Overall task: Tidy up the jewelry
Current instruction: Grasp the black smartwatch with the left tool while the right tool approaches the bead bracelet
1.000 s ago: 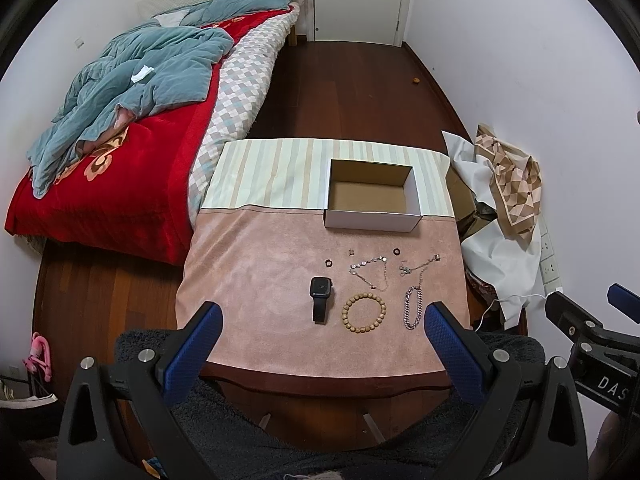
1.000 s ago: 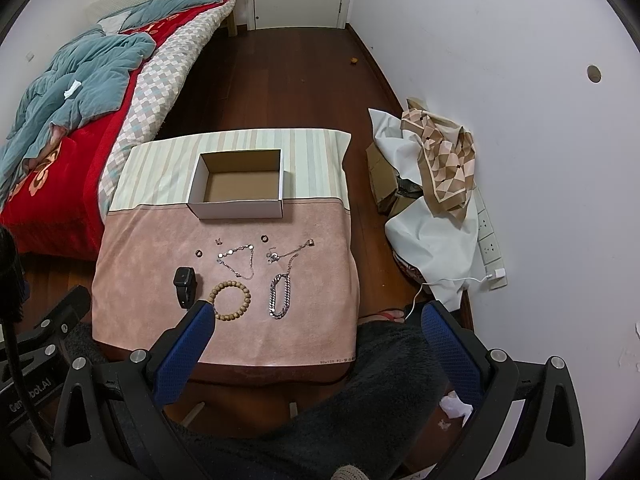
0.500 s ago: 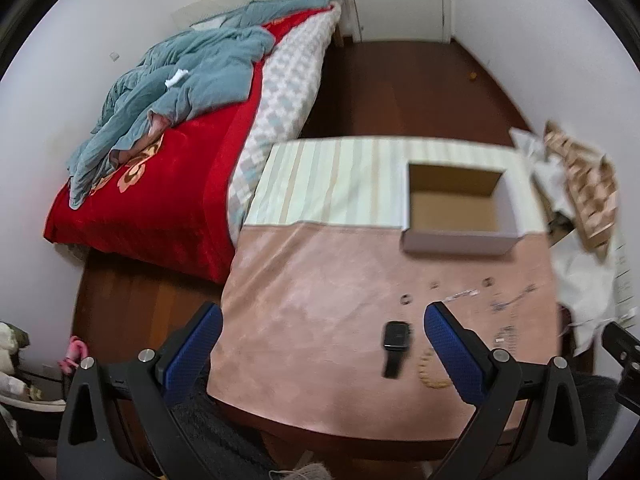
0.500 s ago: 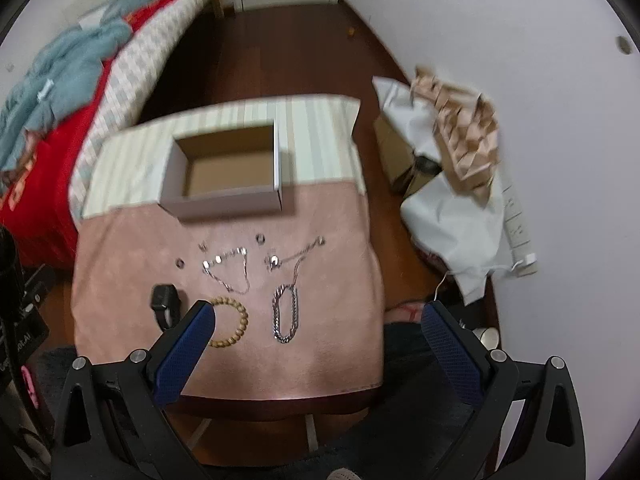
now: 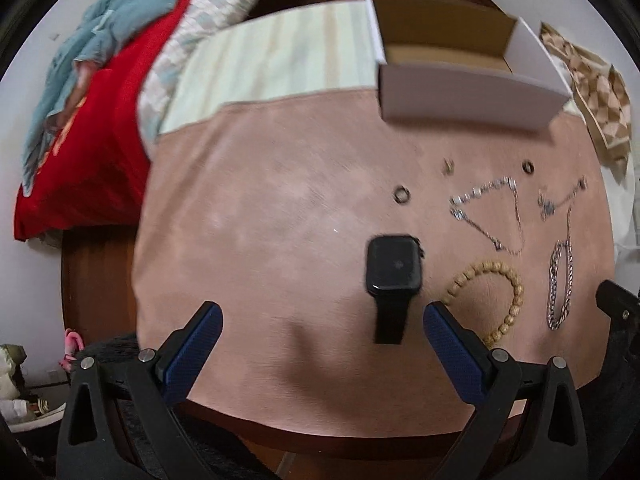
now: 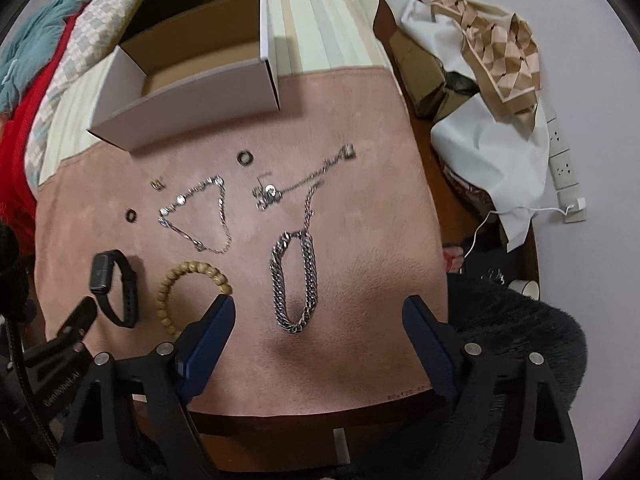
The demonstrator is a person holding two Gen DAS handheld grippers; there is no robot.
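Jewelry lies on a pink cloth (image 5: 260, 240) on a small table. A black smartwatch (image 5: 394, 272) (image 6: 110, 280), a wooden bead bracelet (image 5: 490, 300) (image 6: 188, 284), a thick silver chain bracelet (image 6: 296, 280) (image 5: 560, 280), thin silver chains (image 6: 200, 212) (image 6: 304, 180) and small rings (image 6: 245, 157) (image 5: 401, 193) are spread out. An open, empty white box (image 5: 460, 68) (image 6: 192, 76) stands behind them. My left gripper (image 5: 320, 320) is open just left of the watch. My right gripper (image 6: 318, 316) is open, low over the chain bracelet.
A bed (image 5: 100, 100) with a red cover and blue blanket is at the left. Crumpled paper and cardboard (image 6: 480, 72) lie on the floor at the right, beside a wall power strip (image 6: 564, 160). A dark furry seat (image 6: 520, 320) is at the table's near edge.
Both grippers have moved forward and down towards the table, so the jewelry looks much larger. The left gripper swung left, then closed in on the watch. Both stay open.
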